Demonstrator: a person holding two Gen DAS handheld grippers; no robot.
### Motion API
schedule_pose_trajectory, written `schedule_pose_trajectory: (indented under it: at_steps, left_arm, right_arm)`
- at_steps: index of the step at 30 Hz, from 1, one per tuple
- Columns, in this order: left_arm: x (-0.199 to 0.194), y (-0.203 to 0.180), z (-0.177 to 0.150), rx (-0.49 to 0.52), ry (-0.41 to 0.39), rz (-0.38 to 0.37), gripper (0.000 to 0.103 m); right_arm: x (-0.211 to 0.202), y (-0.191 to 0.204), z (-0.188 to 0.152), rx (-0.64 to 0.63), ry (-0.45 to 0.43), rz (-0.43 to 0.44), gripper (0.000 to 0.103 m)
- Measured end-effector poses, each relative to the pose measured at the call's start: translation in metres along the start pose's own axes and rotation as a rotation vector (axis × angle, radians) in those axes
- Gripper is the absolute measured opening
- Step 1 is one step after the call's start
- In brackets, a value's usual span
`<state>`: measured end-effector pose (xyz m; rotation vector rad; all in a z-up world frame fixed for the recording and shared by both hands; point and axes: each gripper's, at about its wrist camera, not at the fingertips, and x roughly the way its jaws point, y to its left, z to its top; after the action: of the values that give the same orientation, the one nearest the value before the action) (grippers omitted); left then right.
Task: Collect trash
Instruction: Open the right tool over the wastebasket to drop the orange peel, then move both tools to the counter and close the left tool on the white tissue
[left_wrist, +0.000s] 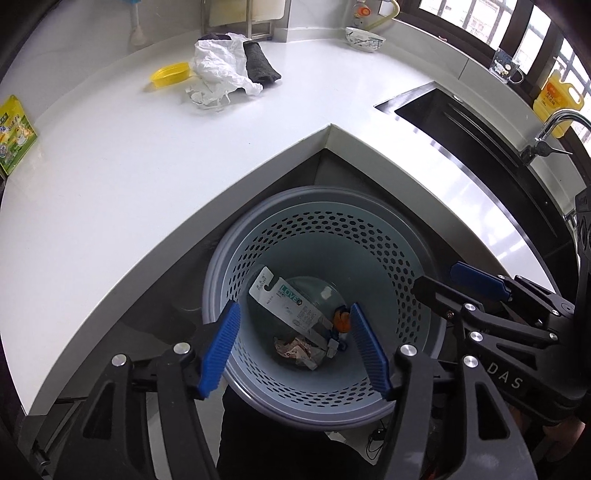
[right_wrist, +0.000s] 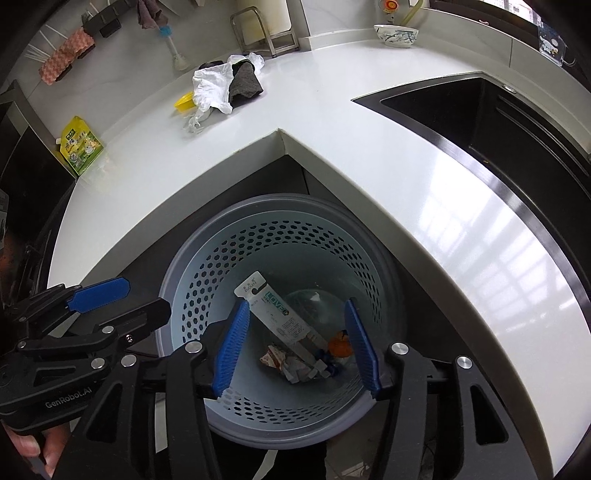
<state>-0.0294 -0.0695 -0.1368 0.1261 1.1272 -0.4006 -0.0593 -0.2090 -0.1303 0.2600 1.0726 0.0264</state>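
Above the bin (left_wrist: 325, 236), both tools gape empty, left (left_wrist: 295, 350) and right (right_wrist: 295, 350). Remaining wrapper (left_wrist: 221, 77) lies well ahead on the worktop (left_wrist: 110, 166), slightly left; left tool likely nearer.

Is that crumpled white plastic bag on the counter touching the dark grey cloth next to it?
Touching. In the right wrist view the white plastic bag drapes over the near edge of the dark grey cloth, with no counter showing between them; the left wrist view shows the same overlap.
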Motion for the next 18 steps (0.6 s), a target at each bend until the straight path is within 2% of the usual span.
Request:
schedule_pose_trajectory:
  at_steps: [8, 12, 14, 16, 18]
  left_arm:
    - [-0.007, 0.002, 0.004, -0.006, -0.009, 0.009, 0.062]
    - [-0.017, 0.004, 0.008, -0.006, -0.032, 0.021, 0.065]
    - [-0.023, 0.006, 0.01, -0.012, -0.05, 0.034, 0.073]
    - [-0.031, 0.009, 0.013, -0.02, -0.072, 0.042, 0.076]
    - [-0.039, 0.011, 0.017, -0.024, -0.091, 0.055, 0.078]
  right_arm:
    - [-0.005, -0.001, 0.002, 0.004, -0.01, -0.006, 0.054]
    - [-0.012, 0.0, 0.006, 0.0, -0.027, -0.015, 0.06]
    - [-0.017, 0.001, 0.008, -0.003, -0.044, -0.027, 0.062]
    - [-0.023, 0.004, 0.01, -0.013, -0.062, -0.034, 0.063]
    - [-0.028, 0.006, 0.011, -0.026, -0.089, -0.051, 0.07]
